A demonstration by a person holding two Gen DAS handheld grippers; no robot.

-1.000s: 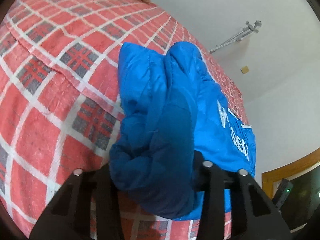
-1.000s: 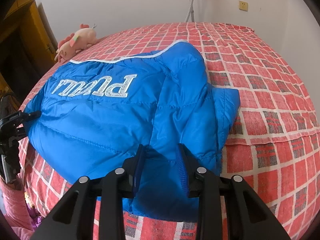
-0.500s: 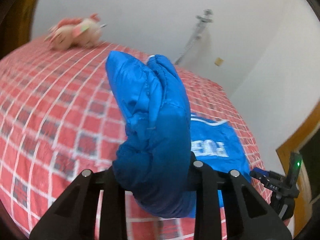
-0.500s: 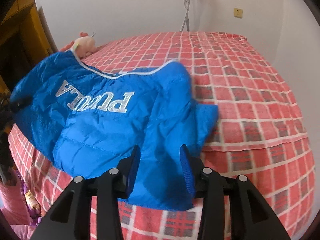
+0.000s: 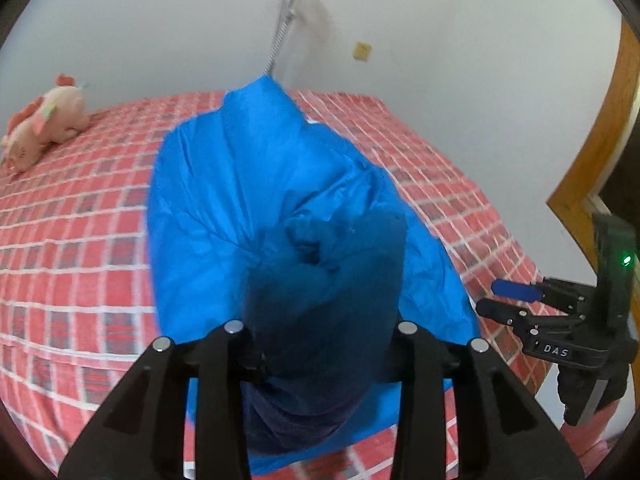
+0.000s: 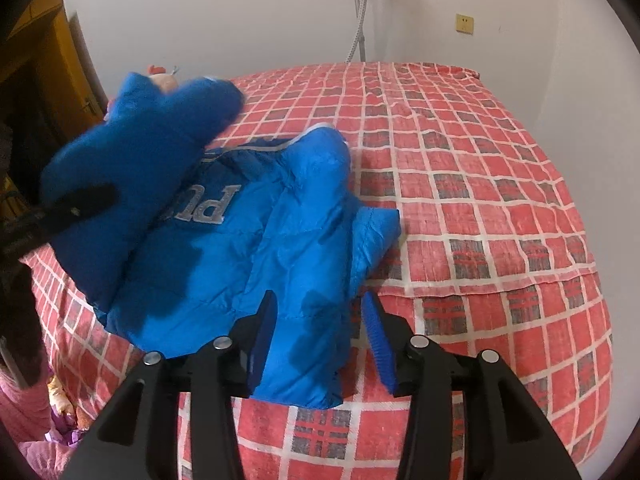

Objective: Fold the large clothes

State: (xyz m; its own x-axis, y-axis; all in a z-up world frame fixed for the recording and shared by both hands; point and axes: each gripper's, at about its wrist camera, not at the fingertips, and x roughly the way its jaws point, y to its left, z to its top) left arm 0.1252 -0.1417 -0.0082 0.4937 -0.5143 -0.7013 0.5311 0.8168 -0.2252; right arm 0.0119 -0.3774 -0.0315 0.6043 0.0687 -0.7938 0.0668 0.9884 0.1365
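A blue puffer jacket (image 6: 280,232) with silver lettering lies on the red checked bed (image 6: 480,200). My left gripper (image 5: 320,344) is shut on a bunched end of the jacket (image 5: 280,200) and holds it lifted above the bed; that lifted part shows at the left of the right wrist view (image 6: 132,168). My right gripper (image 6: 316,340) is open, its blue pads either side of the jacket's near hem without gripping it. It also shows at the right of the left wrist view (image 5: 520,300).
A pink plush toy (image 5: 44,124) lies at the bed's far left corner. White walls stand behind the bed, with a metal pole (image 6: 360,8) and a wall socket (image 6: 464,23). A wooden frame (image 5: 592,132) stands at the right. Pink cloth (image 6: 28,420) lies below the bed's edge.
My right gripper has opened and let go of the jacket's hem. My left gripper has lifted its end of the jacket and swung it up over the rest.
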